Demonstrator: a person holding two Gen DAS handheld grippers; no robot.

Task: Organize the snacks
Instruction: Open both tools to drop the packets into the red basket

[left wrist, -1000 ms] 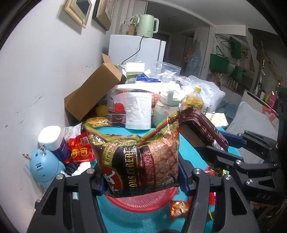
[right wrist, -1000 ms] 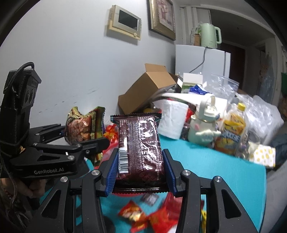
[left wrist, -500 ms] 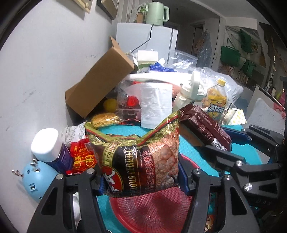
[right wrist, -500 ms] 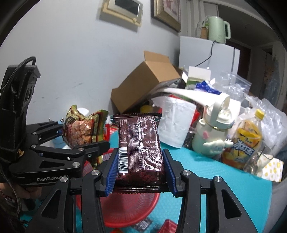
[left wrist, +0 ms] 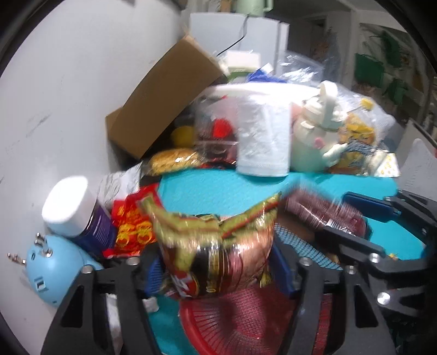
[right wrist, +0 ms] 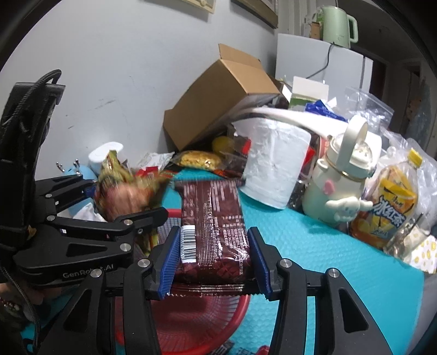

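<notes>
A pale grey wall (right wrist: 114, 71) backed the teal-covered worktop (right wrist: 322, 251), with a white fridge (right wrist: 322, 65) and green kettle (right wrist: 338, 24) behind.

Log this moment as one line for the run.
left gripper: opening, cereal bag between | right gripper: opening, brown packet between | red basket below

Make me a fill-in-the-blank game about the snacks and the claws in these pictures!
1. Under both claws sits a round mesh basket coloured ____.
2. The right claw has a ____ snack packet between its blue pads.
3. The cereal bag is between the pads of the ____ claw.
4. The table cover is coloured ____.

Missing words: red; brown; left; teal
</notes>
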